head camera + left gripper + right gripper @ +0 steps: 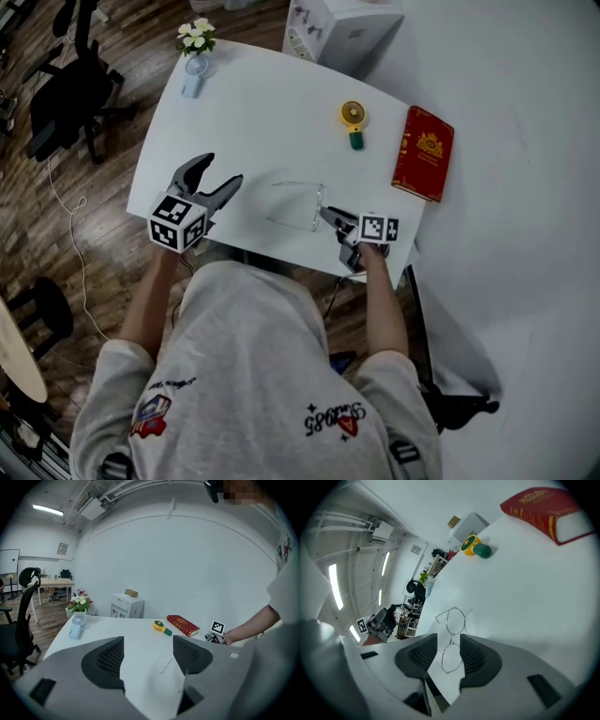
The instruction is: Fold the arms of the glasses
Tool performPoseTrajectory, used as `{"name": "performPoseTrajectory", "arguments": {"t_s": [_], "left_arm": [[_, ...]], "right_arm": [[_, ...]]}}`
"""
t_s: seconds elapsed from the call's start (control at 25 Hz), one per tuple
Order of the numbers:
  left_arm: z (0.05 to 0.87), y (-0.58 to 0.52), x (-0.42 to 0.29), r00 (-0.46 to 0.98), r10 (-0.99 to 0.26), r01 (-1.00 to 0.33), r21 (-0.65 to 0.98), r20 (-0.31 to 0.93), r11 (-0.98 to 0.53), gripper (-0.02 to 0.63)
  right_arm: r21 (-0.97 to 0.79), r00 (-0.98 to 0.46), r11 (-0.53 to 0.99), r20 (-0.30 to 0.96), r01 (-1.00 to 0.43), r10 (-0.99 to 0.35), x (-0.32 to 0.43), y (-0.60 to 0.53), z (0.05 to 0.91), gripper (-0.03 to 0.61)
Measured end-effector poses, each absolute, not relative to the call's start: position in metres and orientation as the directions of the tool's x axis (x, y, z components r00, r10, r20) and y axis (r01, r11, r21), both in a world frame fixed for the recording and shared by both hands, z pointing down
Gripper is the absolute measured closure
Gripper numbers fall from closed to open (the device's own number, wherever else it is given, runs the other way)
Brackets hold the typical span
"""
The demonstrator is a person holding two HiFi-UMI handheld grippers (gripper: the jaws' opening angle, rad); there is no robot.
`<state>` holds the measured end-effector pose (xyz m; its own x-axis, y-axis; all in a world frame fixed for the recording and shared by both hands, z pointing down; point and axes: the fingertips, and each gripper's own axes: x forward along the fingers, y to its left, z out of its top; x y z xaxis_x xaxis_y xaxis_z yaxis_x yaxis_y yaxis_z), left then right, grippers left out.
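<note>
- l. gripper [223, 169]: held over the near-left part of the white table [253, 112]; jaws are seen wide apart in the l. gripper view [148, 641], w/ nothing clasped btwn them, only bare tabletop and a thin glasses arm [166, 666] beyond.
- r. gripper [325, 214]: held at the near edge of the table, jaws pointed toward the l. gripper; in the r. gripper view [448, 644] the jaws are drawn close together, and the near lens rim of the glasses [451, 638] is clamped btwn them.
- glasses [317, 204]: thin wire frame, laid on the table btwn the two grippers, near the front edge; front is turned toward the r. gripper, both arms are seen unfolded, stretched out toward the l. gripper, which is kept apart from them.
- red book [424, 153]: laid flat at the r. table edge, well apart from the glasses.
- yellow-green gadget [352, 122]: placed just l. of the book.
- small hand fan [192, 77] and flowers [197, 36]: set at the far-left corner.
</note>
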<state>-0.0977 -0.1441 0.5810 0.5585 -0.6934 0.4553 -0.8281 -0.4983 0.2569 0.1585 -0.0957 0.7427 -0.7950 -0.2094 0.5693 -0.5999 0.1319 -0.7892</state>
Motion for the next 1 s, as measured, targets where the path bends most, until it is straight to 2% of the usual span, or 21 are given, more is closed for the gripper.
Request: {"name": "performPoseTrajectory", "arguments": {"t_s": [0.2,0.56,1.0], "left_arm": [[0.588,-0.141,-0.107,0.544,-0.694,-0.838,0.263,0.472,-0.478,0.29],[0.596,-0.139,-0.115,0.537,-0.69,-0.843,0.272,0.486,-0.464,0.29],[0.6,-0.136,-0.117,0.542,-0.679,-0.839,0.285,0.495,-0.463,0.29]], "right_arm": [[-0.828,-0.821,0.031,0.55,-0.56,-0.153,0.152,-0.094,0.755,0.449],[-0.839,-0.833,-0.022,0.542,-0.543,-0.108,0.139,-0.093,0.76,0.462],[-0.825,-0.819,-0.009,0.563,-0.565,-0.114,0.137,-0.098,0.759,0.528]]}}
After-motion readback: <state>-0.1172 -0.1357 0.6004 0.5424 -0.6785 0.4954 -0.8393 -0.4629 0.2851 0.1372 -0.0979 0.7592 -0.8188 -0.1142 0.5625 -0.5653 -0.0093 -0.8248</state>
